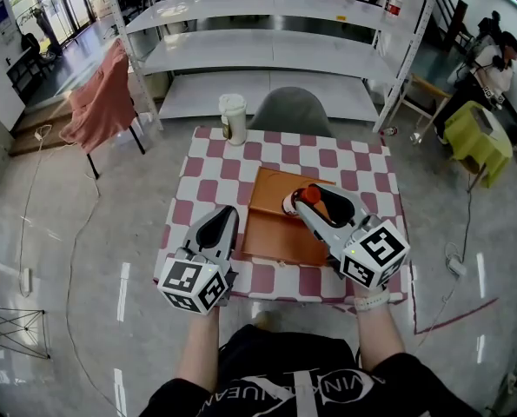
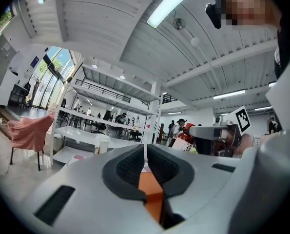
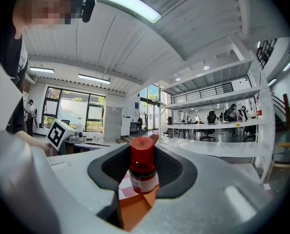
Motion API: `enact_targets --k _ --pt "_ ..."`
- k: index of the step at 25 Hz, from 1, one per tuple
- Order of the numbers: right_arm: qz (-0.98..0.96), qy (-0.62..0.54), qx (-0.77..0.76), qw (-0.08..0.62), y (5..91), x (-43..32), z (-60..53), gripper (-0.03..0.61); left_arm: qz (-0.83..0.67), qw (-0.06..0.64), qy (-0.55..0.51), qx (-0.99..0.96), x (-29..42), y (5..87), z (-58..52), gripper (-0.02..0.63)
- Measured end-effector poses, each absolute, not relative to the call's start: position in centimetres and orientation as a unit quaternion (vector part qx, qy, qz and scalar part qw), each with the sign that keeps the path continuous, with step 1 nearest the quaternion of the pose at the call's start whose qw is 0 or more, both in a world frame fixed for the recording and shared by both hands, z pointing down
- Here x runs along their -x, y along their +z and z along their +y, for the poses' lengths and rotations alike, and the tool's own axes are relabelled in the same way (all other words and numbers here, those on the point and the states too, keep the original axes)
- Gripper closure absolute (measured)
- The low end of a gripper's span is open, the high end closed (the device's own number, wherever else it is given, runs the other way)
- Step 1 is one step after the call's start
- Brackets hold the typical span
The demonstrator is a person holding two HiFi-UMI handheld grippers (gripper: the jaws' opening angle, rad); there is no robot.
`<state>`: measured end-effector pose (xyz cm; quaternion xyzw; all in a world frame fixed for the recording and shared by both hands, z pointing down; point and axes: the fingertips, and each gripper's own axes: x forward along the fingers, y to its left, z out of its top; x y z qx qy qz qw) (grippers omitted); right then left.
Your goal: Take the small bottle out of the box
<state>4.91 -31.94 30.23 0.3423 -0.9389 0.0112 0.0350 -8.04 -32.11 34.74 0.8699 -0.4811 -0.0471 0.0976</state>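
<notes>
The small bottle [image 1: 308,196], dark glass with a red cap and a white label, is held upright between the jaws of my right gripper [image 1: 309,201]. It hangs over the far right part of the flat orange box [image 1: 274,226], which lies mid-table. In the right gripper view the bottle [image 3: 143,172] fills the gap between the dark pads, with the box below it. My left gripper [image 1: 224,219] hovers at the box's left edge near the table front. Its jaws stand together with nothing between them, and the left gripper view shows only a sliver of the box [image 2: 149,191] past them.
The table [image 1: 208,168] has a red-and-white checked cloth. A white lidded cup [image 1: 233,118] stands at its far left corner, with a grey chair [image 1: 290,111] and white shelving [image 1: 267,52] behind. A chair draped in pink cloth [image 1: 102,94] stands to the left.
</notes>
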Motion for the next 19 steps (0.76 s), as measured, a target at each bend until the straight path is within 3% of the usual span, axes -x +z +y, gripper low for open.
enact_targets --k 19 --pt "-0.938 0.019 -0.345 0.037 30.84 -5.47 -32.73 0.437 -0.479 0.102 -0.044 -0.871 7.65 35.24 -33.14 0.590"
